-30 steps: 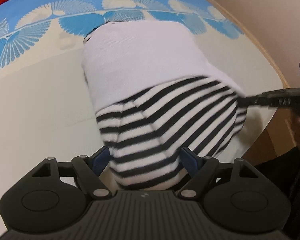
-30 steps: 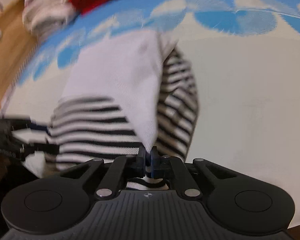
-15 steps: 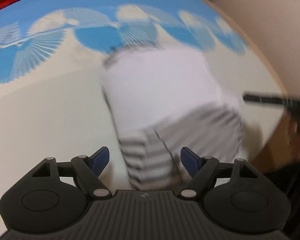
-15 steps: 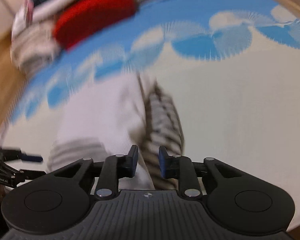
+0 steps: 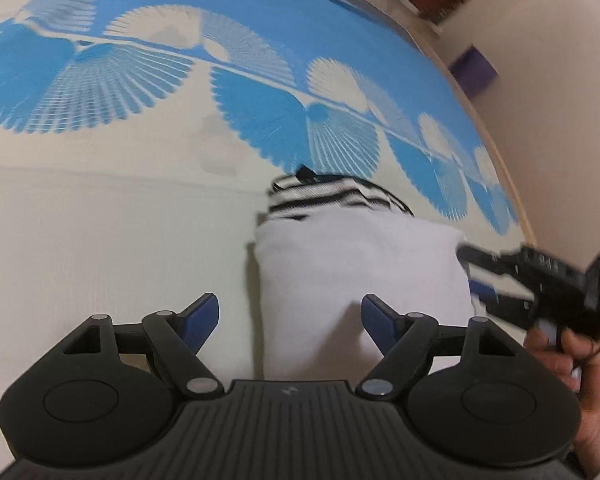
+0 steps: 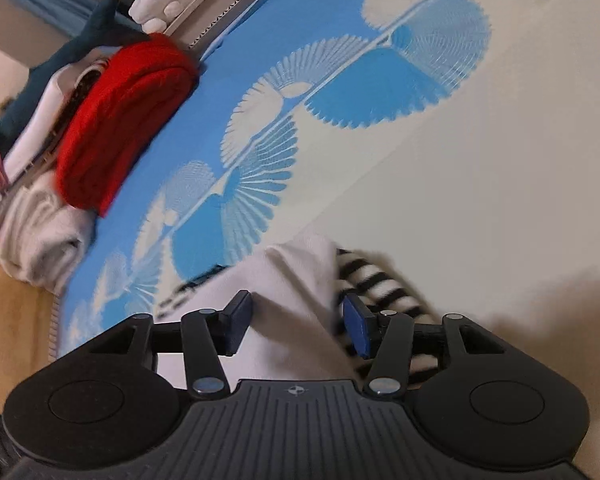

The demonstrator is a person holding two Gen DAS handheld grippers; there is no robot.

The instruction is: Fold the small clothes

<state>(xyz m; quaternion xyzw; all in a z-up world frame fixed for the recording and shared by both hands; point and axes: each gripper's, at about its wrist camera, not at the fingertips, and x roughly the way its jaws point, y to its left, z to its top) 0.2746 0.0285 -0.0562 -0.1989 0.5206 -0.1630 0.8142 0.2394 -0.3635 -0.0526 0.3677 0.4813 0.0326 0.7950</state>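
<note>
the folded garment (image 5: 360, 280), white on top with a black-and-white striped part showing at its far end, lies on the bed cover (image 5: 100, 240) near the bed's right edge (image 5: 496, 148), where the blue fan pattern runs out against a pale wooden border. to the garment's left the cream cloth stretches wide and bare, with open room on that side; to its right little cover is left before the edge. the left gripper (image 5: 290, 320) hangs over the garment's near end with its jaws spread wide, the blue pads clear of the cloth on both sides. the left wrist view also catches the right gripper (image 5: 480, 280) from the side, blurred, at the garment's right border, with a hand (image 5: 580, 360) on its grip. the right gripper (image 6: 296, 320) in its own view has jaws opening, the white fabric lying between the pads but not pinched. only that view shows the pile of clothes (image 6: 40, 208) at the far corner of the bed, a red folded piece (image 6: 120, 120) on top, a dark blue plush toy (image 6: 80, 48) behind it, and wooden floor (image 6: 12, 320) beside the bed. only the left wrist view shows the wall and a purple box (image 5: 472, 70) beyond the bed.
</note>
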